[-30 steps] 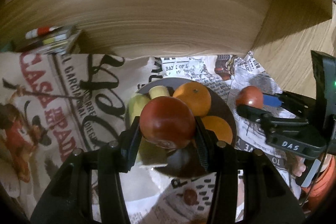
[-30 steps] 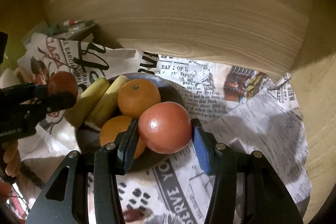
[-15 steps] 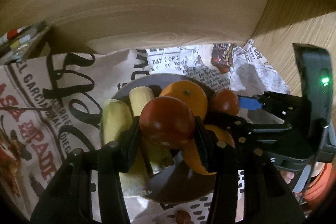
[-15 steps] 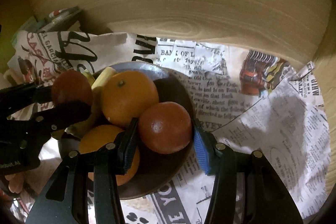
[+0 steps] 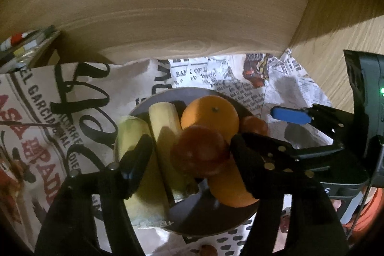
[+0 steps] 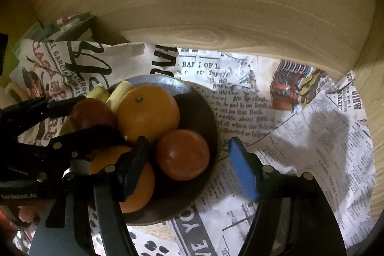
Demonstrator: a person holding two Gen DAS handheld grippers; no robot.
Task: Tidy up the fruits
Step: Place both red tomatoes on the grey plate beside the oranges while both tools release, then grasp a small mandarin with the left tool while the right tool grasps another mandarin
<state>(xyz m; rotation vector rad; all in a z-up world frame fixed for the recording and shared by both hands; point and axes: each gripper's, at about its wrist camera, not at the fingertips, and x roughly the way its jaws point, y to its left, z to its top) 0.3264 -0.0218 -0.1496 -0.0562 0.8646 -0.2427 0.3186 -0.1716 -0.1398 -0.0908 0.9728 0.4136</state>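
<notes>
Resting: glossy round tomatoes [image 6: 183, 154], dark bowl [image 6: 204, 109].

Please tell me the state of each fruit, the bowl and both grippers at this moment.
left gripper: open, red fruit released
right gripper: open, fruit released
left red fruit: on the pile
right red fruit: resting in bowl
bowl: upright, holding fruit
top orange: in bowl
bananas: lying in bowl
</notes>
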